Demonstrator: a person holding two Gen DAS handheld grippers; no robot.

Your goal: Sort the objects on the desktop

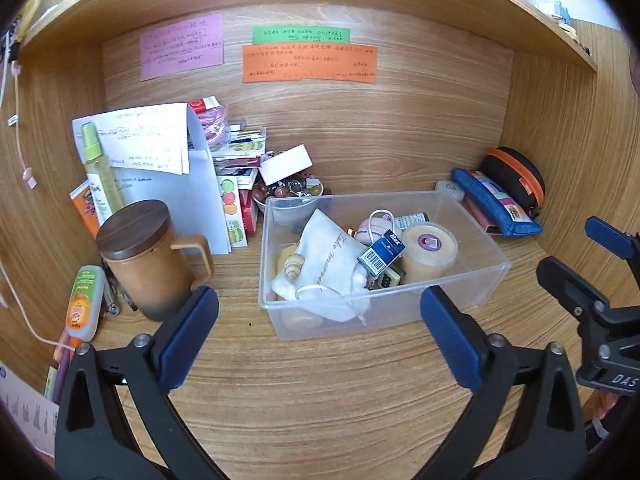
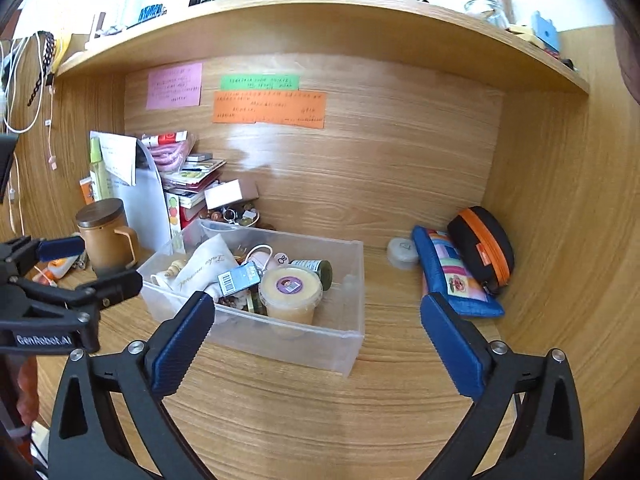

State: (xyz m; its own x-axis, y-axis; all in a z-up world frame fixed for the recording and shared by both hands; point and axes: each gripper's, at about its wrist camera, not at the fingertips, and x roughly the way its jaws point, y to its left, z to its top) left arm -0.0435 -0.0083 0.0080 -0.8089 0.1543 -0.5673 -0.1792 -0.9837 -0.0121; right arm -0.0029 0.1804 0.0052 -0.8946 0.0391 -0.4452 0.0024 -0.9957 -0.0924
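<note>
Facing a wood-grain alcove: bench (image 1: pixel 320 400) below, back panel (image 1: pixel 400 128) and side walls of the same light wood, shelf (image 2: pixel 320 28) overhead crowded with jars and clutter against bright light. Stuck on the back panel, 3 notes: pink (image 1: pixel 182 46), green (image 1: pixel 301 35), orange (image 1: pixel 310 63). Sitting mid-bench, a clear bin (image 1: pixel 472 280), holding a white pouch (image 1: pixel 328 264), a shell (image 1: pixel 294 266), a blue box (image 1: pixel 382 251), a tub (image 1: pixel 429 248) with a yellow lid and a dark jar (image 2: pixel 320 270). Left of the bin, a brown mug (image 1: pixel 144 264) with a dark lid, a glue bottle (image 1: pixel 84 304) lying beside it, a spray bottle (image 1: pixel 98 164), papers (image 1: pixel 160 152) propped upright, stacked books and a bowl of beads (image 1: pixel 290 190). Right of the bin, near the corner, a blue pouch (image 1: pixel 496 204), a black case (image 1: pixel 516 178) with orange zip, a small round lid (image 2: pixel 402 252). Hanging at far left, cables (image 2: pixel 16 80).

Left gripper (image 1: pixel 319 326) spread wide, empty, hovering before the bin's near wall. Right gripper (image 2: pixel 316 330) likewise wide, empty, aimed at the bin's right end. Bare bench grain between both and the bin.
</note>
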